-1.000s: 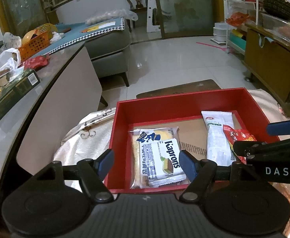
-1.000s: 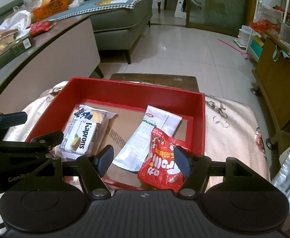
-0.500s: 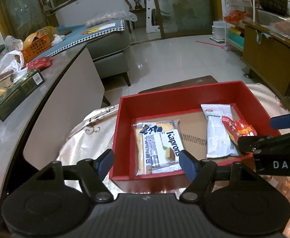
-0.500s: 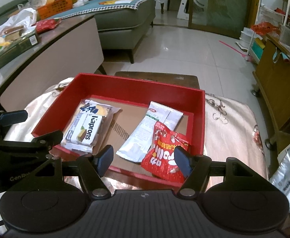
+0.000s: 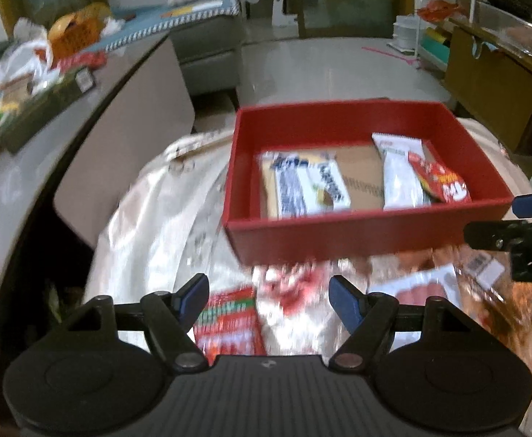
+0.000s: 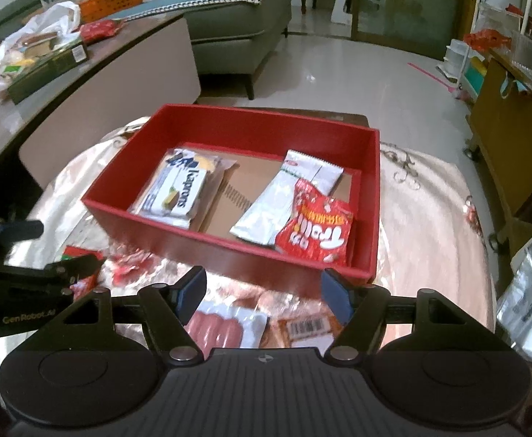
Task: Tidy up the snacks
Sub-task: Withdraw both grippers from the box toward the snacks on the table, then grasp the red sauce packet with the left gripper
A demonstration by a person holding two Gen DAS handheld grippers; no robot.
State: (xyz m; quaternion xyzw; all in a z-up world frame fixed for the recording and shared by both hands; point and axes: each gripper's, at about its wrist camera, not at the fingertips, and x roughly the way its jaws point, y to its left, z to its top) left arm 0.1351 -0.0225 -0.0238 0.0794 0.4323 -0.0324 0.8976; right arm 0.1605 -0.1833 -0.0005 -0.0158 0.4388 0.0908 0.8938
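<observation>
A red box (image 5: 368, 236) (image 6: 258, 127) stands on the cloth-covered table. Inside lie a white Kaprons pack (image 5: 302, 189) (image 6: 178, 193), a white pouch (image 5: 397, 178) (image 6: 284, 200) and a red Trolli bag (image 5: 444, 184) (image 6: 317, 233). My left gripper (image 5: 269, 296) is open and empty above a red-green packet (image 5: 227, 320) and a red-white packet (image 5: 288, 291) in front of the box. My right gripper (image 6: 262, 293) is open and empty above a sausage pack (image 6: 218, 329) (image 5: 422, 289) and a barcoded pack (image 6: 308, 326).
A curved grey counter (image 6: 95, 54) with bags and a dark box runs along the left. A silver foil bag (image 6: 531, 302) lies at the table's right edge. A wooden cabinet (image 6: 513, 138) stands at the right; a grey sofa (image 6: 237, 25) stands behind.
Both grippers have pulled back from the red box and stay open. Loose snack packets in front of the box have come into view under them.
</observation>
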